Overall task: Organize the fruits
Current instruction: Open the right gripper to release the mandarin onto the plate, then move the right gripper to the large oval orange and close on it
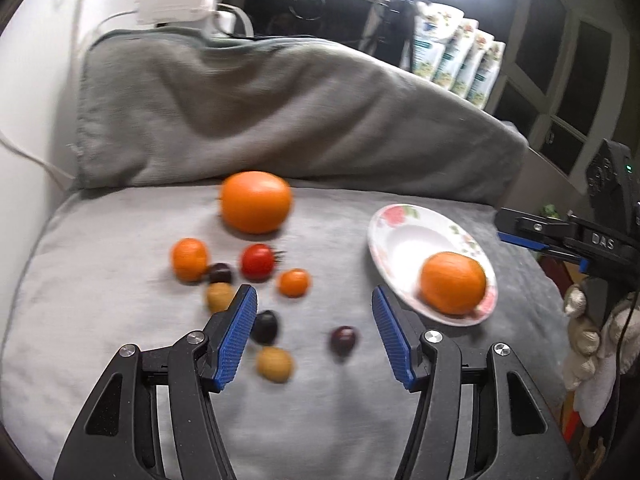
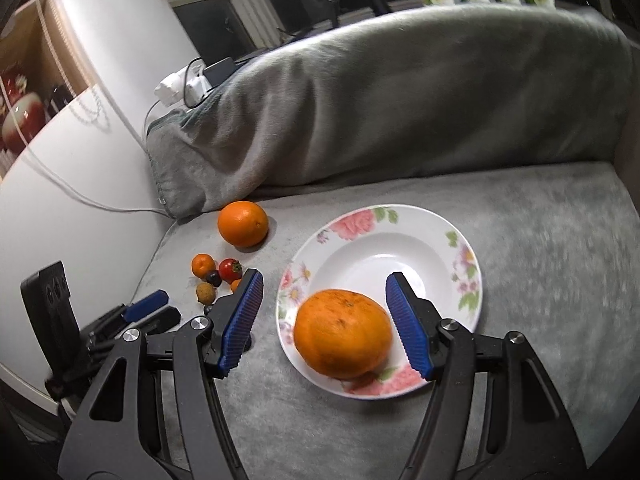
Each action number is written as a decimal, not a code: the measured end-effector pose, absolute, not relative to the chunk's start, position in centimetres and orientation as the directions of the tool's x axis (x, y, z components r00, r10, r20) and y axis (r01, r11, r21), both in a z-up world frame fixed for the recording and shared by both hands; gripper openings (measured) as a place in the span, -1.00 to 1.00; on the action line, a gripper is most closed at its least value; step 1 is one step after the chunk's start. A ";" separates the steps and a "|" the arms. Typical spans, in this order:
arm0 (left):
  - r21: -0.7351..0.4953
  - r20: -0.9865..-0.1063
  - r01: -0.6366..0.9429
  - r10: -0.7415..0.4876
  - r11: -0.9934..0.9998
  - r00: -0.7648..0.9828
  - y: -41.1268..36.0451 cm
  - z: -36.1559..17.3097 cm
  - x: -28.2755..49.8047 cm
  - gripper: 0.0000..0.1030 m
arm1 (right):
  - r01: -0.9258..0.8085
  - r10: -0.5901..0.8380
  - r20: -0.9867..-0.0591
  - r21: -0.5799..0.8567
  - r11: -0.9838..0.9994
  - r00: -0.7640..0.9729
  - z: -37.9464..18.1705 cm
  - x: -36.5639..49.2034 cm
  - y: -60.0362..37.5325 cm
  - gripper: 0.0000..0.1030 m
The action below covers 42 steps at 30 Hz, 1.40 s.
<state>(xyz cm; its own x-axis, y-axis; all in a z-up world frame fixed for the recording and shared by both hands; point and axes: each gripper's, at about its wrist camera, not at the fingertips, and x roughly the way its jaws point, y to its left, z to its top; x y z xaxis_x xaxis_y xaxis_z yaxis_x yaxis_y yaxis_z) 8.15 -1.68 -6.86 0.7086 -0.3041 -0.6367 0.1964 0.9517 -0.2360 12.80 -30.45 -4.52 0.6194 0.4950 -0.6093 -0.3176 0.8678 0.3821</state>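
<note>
One orange [image 2: 343,334] is sitting on the floral plate [image 2: 464,264], at six o'clock on its rim. Roughly nine fruits are waiting on the grey cushion [image 1: 120,320] at the plate's nine o'clock: a large orange [image 1: 256,202], then small ones [image 1: 294,283]. Left gripper [image 1: 314,334] and right gripper [image 2: 324,318] are hanging open, gripping nothing.

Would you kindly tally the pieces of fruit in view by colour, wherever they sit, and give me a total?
Orange: 4, one on the plate, and three on the grey cloth
Red: 1
Dark purple: 3
Tan-yellow: 2
Total: 10
</note>
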 end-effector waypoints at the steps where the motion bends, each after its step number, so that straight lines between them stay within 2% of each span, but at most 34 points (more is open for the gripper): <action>1: -0.232 -0.637 0.189 -0.296 0.954 0.712 -1.2 -6.9 8.2 0.15 | -0.324 0.495 -0.609 0.376 0.868 0.620 -4.5 12.8 -30.2 0.30; 7: -0.220 -0.644 0.140 -0.252 0.965 0.722 1.4 -7.4 8.7 0.15 | -0.379 0.490 -0.626 0.314 0.870 0.606 -4.2 13.0 -27.1 0.30; 19: -0.234 -0.649 0.095 -0.228 0.968 0.726 5.1 -8.1 10.4 0.15 | -0.411 0.509 -0.679 0.319 0.854 0.529 -4.9 15.5 -22.6 0.30; 20: -0.236 -0.648 0.097 -0.231 0.967 0.725 5.2 -8.1 10.7 0.15 | -0.411 0.511 -0.683 0.324 0.852 0.522 -4.9 15.7 -22.3 0.31; 23: -0.237 -0.656 0.110 -0.242 0.965 0.715 5.4 -8.1 11.3 0.17 | -0.404 0.518 -0.693 0.342 0.849 0.502 -5.1 16.8 -21.3 0.51; 25: -0.234 -0.659 0.117 -0.245 0.965 0.711 5.3 -8.1 11.8 0.19 | -0.398 0.521 -0.694 0.352 0.847 0.497 -5.2 17.4 -20.9 0.52; 28: -0.223 -0.665 0.124 -0.244 0.967 0.706 5.2 -8.2 12.7 0.39 | -0.390 0.532 -0.704 0.375 0.841 0.470 -5.3 18.7 -20.0 0.52; 31: -0.229 -0.672 0.131 -0.254 0.965 0.696 5.2 -8.2 13.9 0.39 | -0.380 0.531 -0.715 0.384 0.841 0.454 -5.4 19.7 -19.1 0.53; 35: -0.232 -0.674 0.147 -0.267 0.962 0.689 5.1 -8.2 15.5 0.39 | -0.364 0.544 -0.723 0.413 0.834 0.426 -5.7 21.3 -18.0 0.63; 42: -0.252 -0.672 0.186 -0.310 0.950 0.672 4.3 -8.3 17.9 0.40 | -0.319 0.561 -0.744 0.466 0.825 0.365 -7.0 24.4 -16.4 0.63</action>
